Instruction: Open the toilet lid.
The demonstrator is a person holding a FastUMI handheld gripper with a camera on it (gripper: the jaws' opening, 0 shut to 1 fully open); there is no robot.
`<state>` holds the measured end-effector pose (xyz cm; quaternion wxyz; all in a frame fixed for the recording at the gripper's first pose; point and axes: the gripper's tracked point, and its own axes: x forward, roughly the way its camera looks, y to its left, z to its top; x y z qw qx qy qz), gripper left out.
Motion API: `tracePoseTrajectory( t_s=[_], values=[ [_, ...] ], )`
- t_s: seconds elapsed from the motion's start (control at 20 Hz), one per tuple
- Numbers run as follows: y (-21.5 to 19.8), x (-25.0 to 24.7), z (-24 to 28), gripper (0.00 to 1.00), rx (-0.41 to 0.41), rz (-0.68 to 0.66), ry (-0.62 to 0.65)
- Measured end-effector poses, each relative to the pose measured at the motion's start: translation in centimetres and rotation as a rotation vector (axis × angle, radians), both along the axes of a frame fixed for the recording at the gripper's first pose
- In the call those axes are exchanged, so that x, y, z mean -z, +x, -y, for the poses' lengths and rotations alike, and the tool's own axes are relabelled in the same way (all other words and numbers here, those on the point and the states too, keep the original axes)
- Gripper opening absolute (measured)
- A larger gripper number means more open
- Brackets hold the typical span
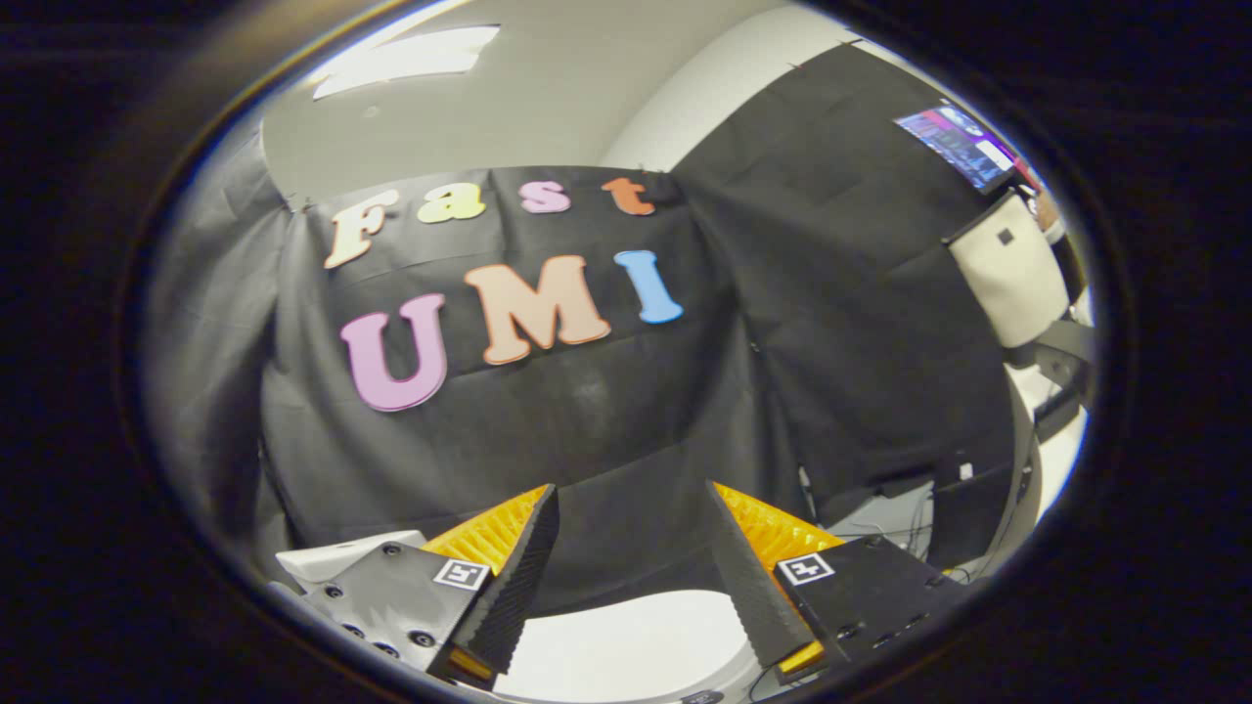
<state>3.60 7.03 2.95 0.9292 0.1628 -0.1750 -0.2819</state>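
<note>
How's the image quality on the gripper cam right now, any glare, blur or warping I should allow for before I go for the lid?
Gripper view: strong fisheye bending, straight edges curve outward. The ceiling light is blown out; the monitor glows but is small and soft. The white toilet lid between the open tongs is bright, nearly featureless. The fingers look sharp, without motion blur.

Place: a recording booth inside an office or lab room. Evidence: black cloth (861, 323) hung as walls ahead of my fingers (514, 572), which stand apart; a plain white ceiling with a long light panel (406, 59); a lit monitor (963, 147) beyond the cloth's edge; loose cables (905, 533) low beside it.
</note>
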Motion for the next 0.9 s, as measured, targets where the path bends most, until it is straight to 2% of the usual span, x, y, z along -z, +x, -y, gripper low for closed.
tracePoseTrajectory(
  t_s=[0.1, 0.2, 0.55, 0.9],
  values=[
    [-1.3, 1.4, 0.9, 0.83, 0.098, 0.039, 0.100],
    [-2.3, 3.7, 1.0, 0.77, 0.158, 0.057, 0.191],
    [-1.1, 12.7, -2.3, 0.77, 0.133, 0.096, 0.467],
    [0.2, 23.4, -5.2, 0.76, 0.130, 0.022, 0.742]
  ],
)
